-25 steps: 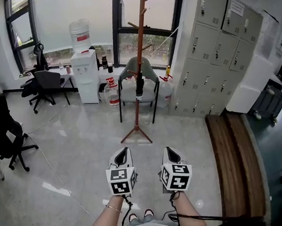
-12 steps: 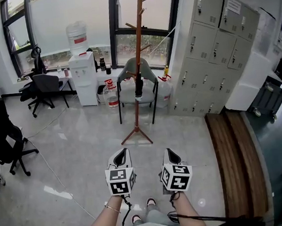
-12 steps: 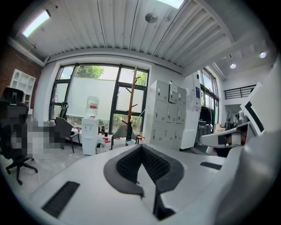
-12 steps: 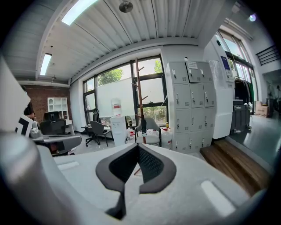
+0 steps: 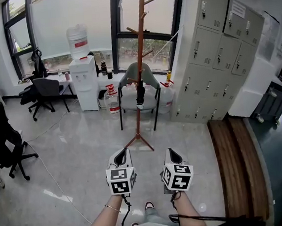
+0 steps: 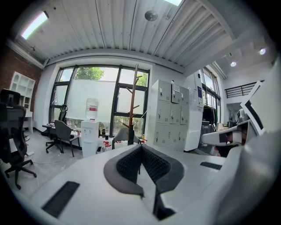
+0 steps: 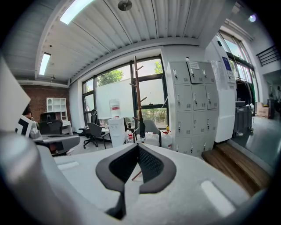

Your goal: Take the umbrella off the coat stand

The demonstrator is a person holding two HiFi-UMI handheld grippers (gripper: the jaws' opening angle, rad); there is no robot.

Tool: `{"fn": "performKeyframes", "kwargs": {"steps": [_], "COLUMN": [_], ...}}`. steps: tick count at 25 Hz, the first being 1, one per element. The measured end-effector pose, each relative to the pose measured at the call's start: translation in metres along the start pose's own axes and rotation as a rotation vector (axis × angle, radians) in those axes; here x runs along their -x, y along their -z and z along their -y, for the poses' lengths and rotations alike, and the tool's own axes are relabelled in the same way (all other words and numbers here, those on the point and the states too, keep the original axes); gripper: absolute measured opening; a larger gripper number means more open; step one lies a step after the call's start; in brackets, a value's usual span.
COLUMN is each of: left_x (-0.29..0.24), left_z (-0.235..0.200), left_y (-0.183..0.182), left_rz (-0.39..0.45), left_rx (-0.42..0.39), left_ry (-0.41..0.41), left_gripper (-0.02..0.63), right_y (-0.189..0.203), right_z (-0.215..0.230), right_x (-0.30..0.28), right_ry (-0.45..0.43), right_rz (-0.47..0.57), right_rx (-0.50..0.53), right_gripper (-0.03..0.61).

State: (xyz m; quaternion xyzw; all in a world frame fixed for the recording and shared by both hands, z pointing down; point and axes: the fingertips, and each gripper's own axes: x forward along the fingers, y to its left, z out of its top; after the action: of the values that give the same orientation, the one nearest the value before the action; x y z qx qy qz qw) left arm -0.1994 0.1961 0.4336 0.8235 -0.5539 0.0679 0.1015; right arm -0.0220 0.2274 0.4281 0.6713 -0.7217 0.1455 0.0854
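Head view first: both grippers are held out side by side low in the frame, well short of the reddish-brown wooden coat stand with the tripod foot (image 5: 141,60), which is on the shiny grey floor in front of the windows. The small dark folded umbrella (image 5: 139,92) hangs about halfway down the pole, right in front of a grey chair (image 5: 139,88). The left gripper (image 5: 121,154) and right gripper (image 5: 171,152) both look pinched together with nothing in them. This view is also the only one showing the person's forearms and the long wooden bench (image 5: 237,160) beside the grey metal lockers (image 5: 214,53). In the left gripper view, the left gripper (image 6: 141,148) has its black ribbed pads meeting at the tips, empty, and the coat stand (image 6: 132,101) rises just above them with the umbrella (image 6: 131,135) tiny and far off. You also get the ribbed ceiling and a brick wall here, which the head view misses. The right gripper view is much the same: the right gripper (image 7: 138,147) is closed on nothing, the coat stand (image 7: 137,88) is dead ahead, and the umbrella (image 7: 142,130) is on it beside the white water dispenser (image 7: 116,129).
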Motion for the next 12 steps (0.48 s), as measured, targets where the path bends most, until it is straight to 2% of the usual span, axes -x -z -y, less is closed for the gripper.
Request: {"fn": "performKeyframes", "kwargs": {"steps": [12], "left_x": [-0.083], "left_z": [-0.002], "left_y": [-0.027], "left_rz": [0.01], "left_rx": [0.015], "left_ry": [-0.033], "left_gripper": [0.005], "right_y": [-0.042], "right_z": [0.034], "right_x": [-0.076], "right_ry": [-0.04], "right_rz": [0.0], "right_rx": [0.031], "right_gripper": [0.005]}}
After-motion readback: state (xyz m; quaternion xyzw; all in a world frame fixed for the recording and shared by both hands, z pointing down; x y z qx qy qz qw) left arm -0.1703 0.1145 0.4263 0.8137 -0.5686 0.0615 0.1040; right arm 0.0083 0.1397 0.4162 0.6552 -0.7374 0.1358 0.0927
